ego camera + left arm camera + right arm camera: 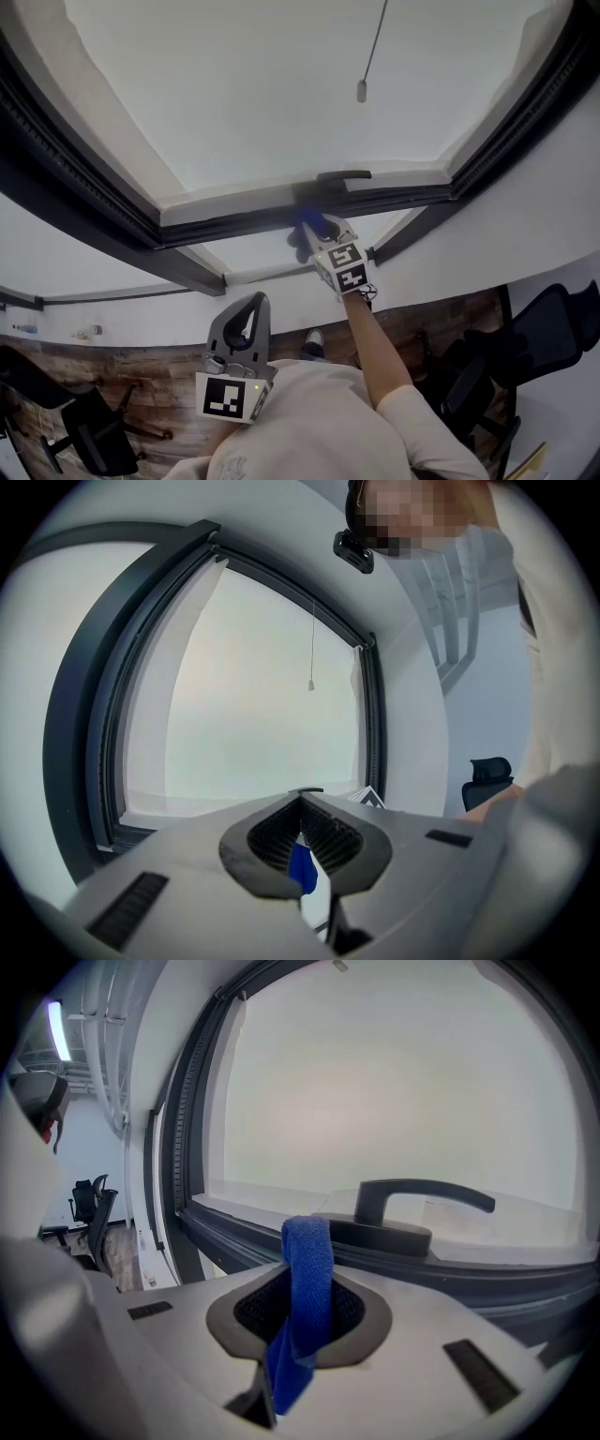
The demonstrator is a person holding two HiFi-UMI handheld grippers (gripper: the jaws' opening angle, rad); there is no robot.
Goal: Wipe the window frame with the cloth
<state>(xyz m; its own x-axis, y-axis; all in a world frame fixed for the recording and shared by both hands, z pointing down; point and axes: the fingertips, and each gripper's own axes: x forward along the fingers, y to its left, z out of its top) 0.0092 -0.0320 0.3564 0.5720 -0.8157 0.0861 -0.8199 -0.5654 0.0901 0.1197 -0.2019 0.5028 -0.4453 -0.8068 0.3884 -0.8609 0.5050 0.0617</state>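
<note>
the wood-plank floor [141, 375] carries a black office chair [89, 427] at the left and another black chair [553, 328] at the right, well apart. a shoe [314, 343] is planted between them, near the white wall [450, 272]. at the wall's foot on the left lie small things, too small to name. above, the dark window frame [234, 225] bears a dark handle [342, 175] on its lower rail. a blue cloth [309, 225] sits against that rail just below the handle.

No words, labels, brands or numbers can be read in any view.
</note>
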